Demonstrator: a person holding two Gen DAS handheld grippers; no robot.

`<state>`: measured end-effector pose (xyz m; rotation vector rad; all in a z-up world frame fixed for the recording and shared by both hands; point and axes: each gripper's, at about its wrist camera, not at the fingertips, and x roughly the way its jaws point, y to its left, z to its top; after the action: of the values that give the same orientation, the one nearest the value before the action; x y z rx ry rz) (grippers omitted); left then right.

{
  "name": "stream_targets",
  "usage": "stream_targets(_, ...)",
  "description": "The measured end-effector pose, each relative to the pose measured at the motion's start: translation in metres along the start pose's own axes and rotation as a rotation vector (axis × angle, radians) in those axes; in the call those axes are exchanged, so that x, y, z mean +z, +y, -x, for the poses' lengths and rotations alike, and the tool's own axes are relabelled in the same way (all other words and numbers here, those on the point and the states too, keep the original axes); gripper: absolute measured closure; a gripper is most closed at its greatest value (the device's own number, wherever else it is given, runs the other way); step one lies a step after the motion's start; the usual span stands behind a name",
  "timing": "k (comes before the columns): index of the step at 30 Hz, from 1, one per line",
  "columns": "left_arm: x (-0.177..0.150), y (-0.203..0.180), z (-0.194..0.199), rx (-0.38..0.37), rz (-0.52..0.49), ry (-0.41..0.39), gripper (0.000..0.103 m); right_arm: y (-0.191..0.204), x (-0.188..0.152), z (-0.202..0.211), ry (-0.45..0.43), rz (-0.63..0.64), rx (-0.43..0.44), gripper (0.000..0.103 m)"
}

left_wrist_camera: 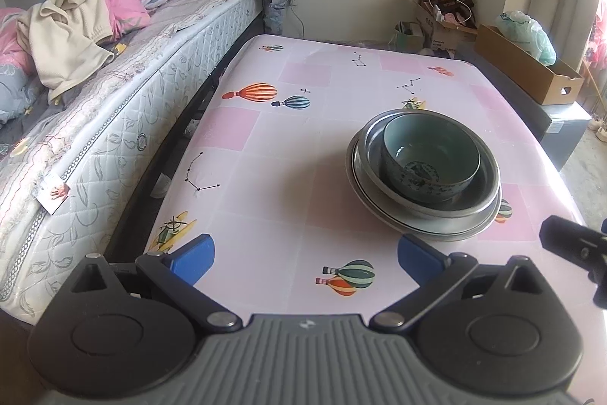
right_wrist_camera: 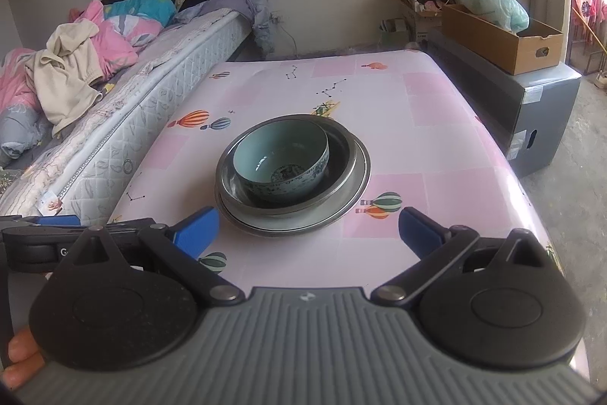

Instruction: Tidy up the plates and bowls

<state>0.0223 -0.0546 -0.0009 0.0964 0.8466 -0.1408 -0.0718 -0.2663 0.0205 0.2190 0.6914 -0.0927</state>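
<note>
At the near edge of the surface (left_wrist_camera: 265,177), the left claw (left_wrist_camera: 303,259) is hovering with its blue fingers spread wide and nothing between them, and the right claw (right_wrist_camera: 309,228) is doing the same just beside it, equally wide and equally empty, with fingertips of the person's hand (right_wrist_camera: 21,353) showing at the lower corner of the right wrist view. Just beyond the claws, the dishes are sitting as one stack: a teal ceramic bowl (left_wrist_camera: 430,154) with a blue pattern is nesting inside a metal bowl (left_wrist_camera: 481,200), which in turn is resting on a metal plate (left_wrist_camera: 383,215), all near the middle of the balloon-print cloth. No other plates or bowls are showing on the surface, so the gathering looks finished; what may be left is at most moving the stack somewhere, though nothing here is pointing to a destination. Farther out, a bed (left_wrist_camera: 114,93) piled with clothes is running along the left, and a cardboard box (left_wrist_camera: 531,71) is sitting at the right.
</note>
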Motion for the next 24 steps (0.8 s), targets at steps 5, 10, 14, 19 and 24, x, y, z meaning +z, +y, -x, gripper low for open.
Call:
stream_targets(5,-0.0018,-0.0002,-0.0013,-0.006,0.000,0.015,0.000,-0.0017,0.0005,-0.0003,0.003,-0.010,-0.003,0.001)
stream_targets(10,-0.0031,-0.0020,-0.0011,-0.010,-0.008,0.021,0.000,-0.0014,0.0000,-0.0009,0.010,-0.008,-0.006,0.001)
stream_targets(14,-0.0044,-0.0014,-0.0008,-0.011,-0.007,0.029,0.000,0.0015,-0.0011,-0.0018,0.020,0.013,-0.020,0.001)
stream_targets(19,-0.0048,-0.0003,-0.0016,-0.008,-0.007,0.035,0.000,0.0056,-0.0035,-0.0041,0.033,0.053,-0.045,0.001)
stream_targets(24,-0.0069,-0.0029,-0.0032,-0.011,-0.018,0.046,0.000,0.0060,-0.0051,-0.0079,0.057,0.058,-0.053,0.001)
